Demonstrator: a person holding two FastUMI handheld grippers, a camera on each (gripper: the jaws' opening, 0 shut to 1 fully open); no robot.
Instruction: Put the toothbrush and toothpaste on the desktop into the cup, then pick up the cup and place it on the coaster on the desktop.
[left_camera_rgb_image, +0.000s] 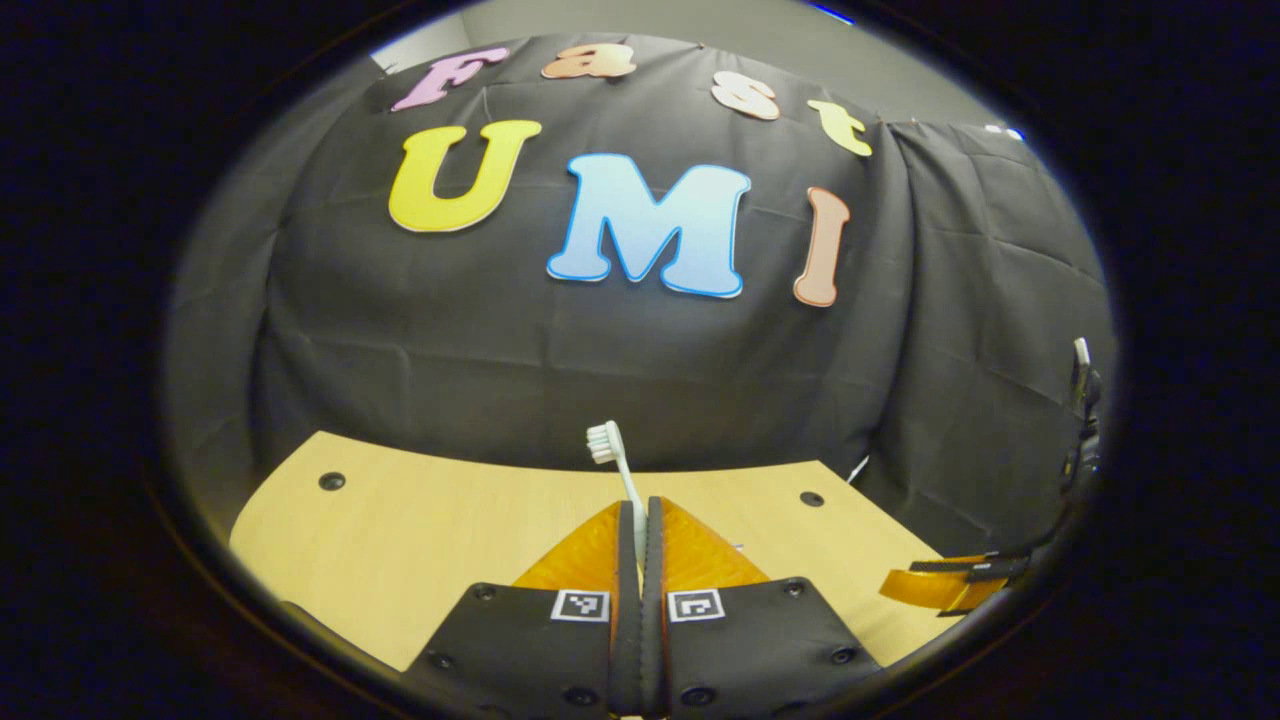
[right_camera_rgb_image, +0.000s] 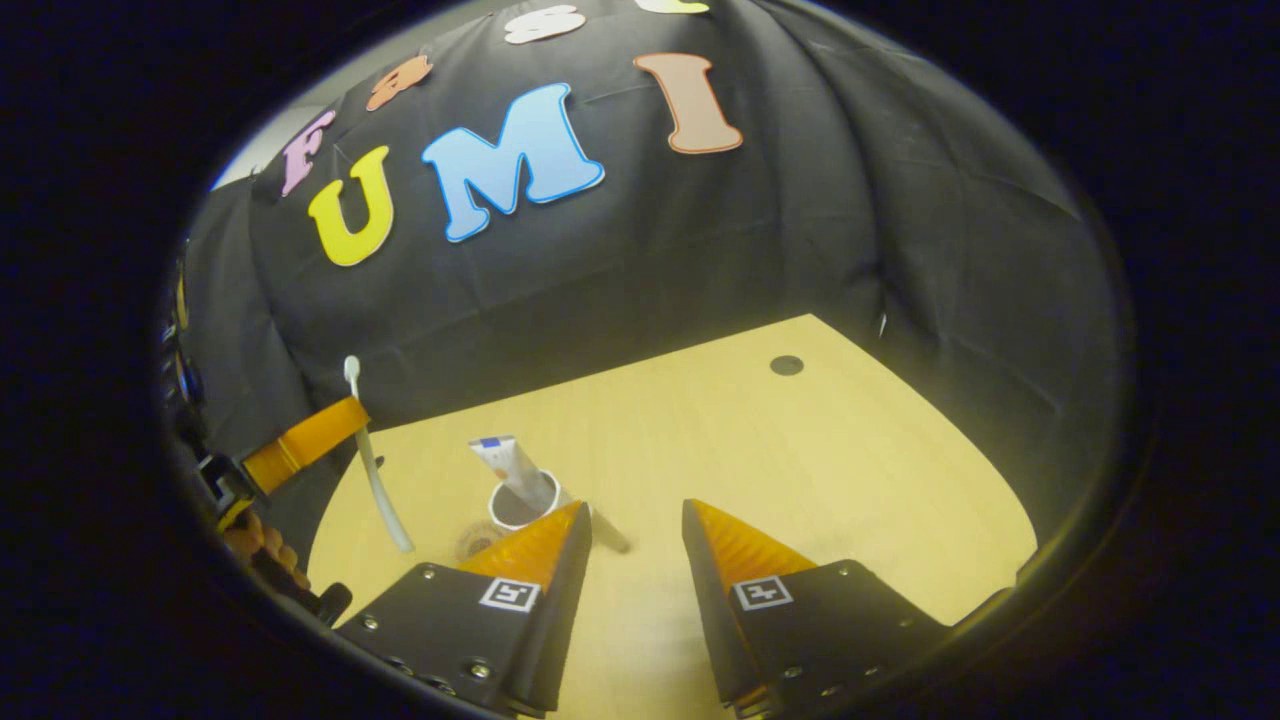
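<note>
1. In the left gripper view, the left gripper (left_camera_rgb_image: 640, 515) has its jaws clenched on the toothbrush (left_camera_rgb_image: 618, 468), both fingers pressing its handle.
2. The brush head sticks up and forward past the fingertips, bristles facing left, above the far edge of the desk (left_camera_rgb_image: 420, 540).
3. In that same view the right gripper (left_camera_rgb_image: 945, 585) shows at the right edge, low over the desk; from there I cannot tell how its jaws stand.
4. In the right gripper view, the right gripper (right_camera_rgb_image: 635, 520) has its jaws released, with bare desk (right_camera_rgb_image: 800, 470) between the fingers and nothing held.
5. The cup (right_camera_rgb_image: 522, 503) stands on the desk just beyond the gripper's left finger, partly hidden by it.
6. The toothpaste (right_camera_rgb_image: 512, 468) already sits in the cup, leaning left, its top end above the rim.
7. The coaster (right_camera_rgb_image: 478, 540) lies just left of the cup, a dark round patch; the cup is not on it.
8. At the left of this view the left gripper (right_camera_rgb_image: 330, 425) holds the toothbrush (right_camera_rgb_image: 375, 470) up off the desk, head up, handle end pointing down, left of the cup.
9. A hand (right_camera_rgb_image: 255, 545) shows under that gripper.
</note>
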